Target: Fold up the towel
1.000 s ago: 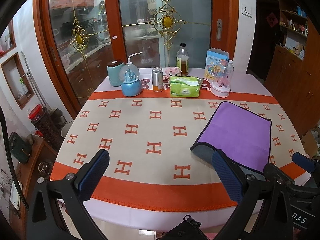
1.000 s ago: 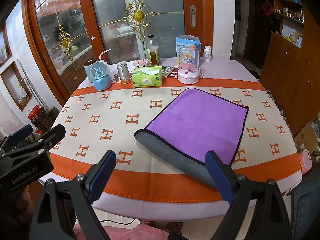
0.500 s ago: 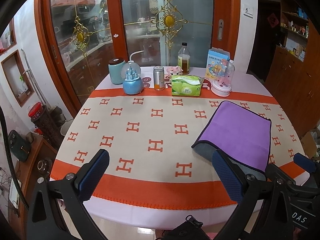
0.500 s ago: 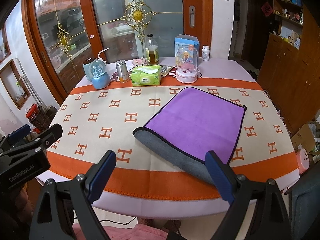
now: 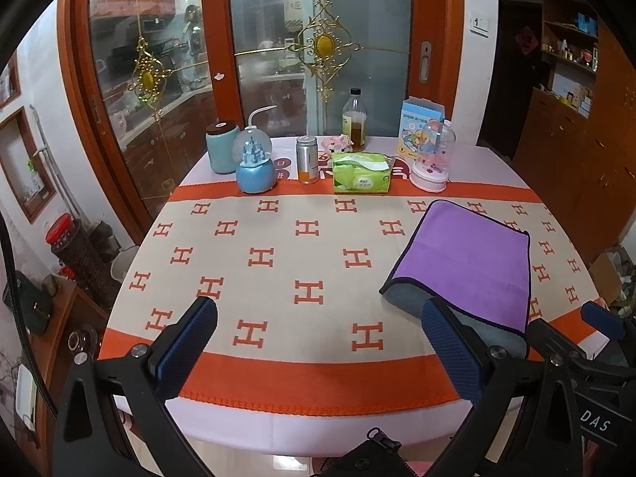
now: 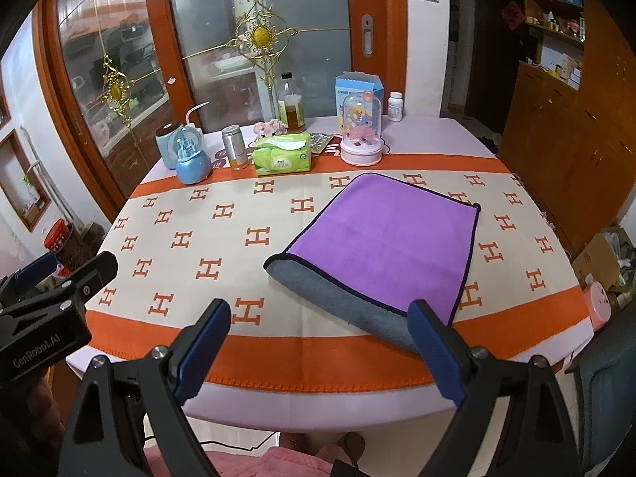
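A purple towel [image 6: 385,238] with a grey underside lies folded once on the right half of the table, its grey rolled fold at the near edge. It also shows in the left wrist view [image 5: 473,262]. My left gripper [image 5: 318,346] is open and empty, held back over the table's near edge, left of the towel. My right gripper [image 6: 318,346] is open and empty, held back before the table's near edge, in front of the towel's grey fold.
The round table carries an orange and beige H-pattern cloth [image 6: 222,238]. Along its far edge stand a snow globe [image 6: 190,159], a metal can [image 6: 234,147], a green tissue pack [image 6: 283,155], a bottle [image 6: 292,107], a domed ornament [image 6: 361,131] and a box. A wooden cabinet [image 6: 564,127] stands to the right.
Both grippers have drawn back and up a little from the table, so it looks slightly smaller and farther. The towel has not moved. Both stay open.
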Demonstrator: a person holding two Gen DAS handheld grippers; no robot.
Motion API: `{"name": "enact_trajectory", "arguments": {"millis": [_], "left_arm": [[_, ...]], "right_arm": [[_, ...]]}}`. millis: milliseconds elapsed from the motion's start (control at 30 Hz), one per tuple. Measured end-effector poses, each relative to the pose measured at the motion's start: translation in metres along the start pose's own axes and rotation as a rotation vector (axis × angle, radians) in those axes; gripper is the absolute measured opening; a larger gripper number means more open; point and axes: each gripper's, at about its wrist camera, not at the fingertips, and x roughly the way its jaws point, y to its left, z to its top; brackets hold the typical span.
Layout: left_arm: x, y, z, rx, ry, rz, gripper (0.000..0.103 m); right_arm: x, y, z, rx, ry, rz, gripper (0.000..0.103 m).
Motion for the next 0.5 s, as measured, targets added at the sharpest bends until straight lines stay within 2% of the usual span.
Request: {"name": "enact_trajectory", "arguments": {"millis": [500], "left_arm": [[0.011,0.009,-0.001,0.124,0.026,-0.105,0.102]], "right_arm": [[-0.008,0.006,-0.022,0.101,-0.024,-0.072,0.091]]}}
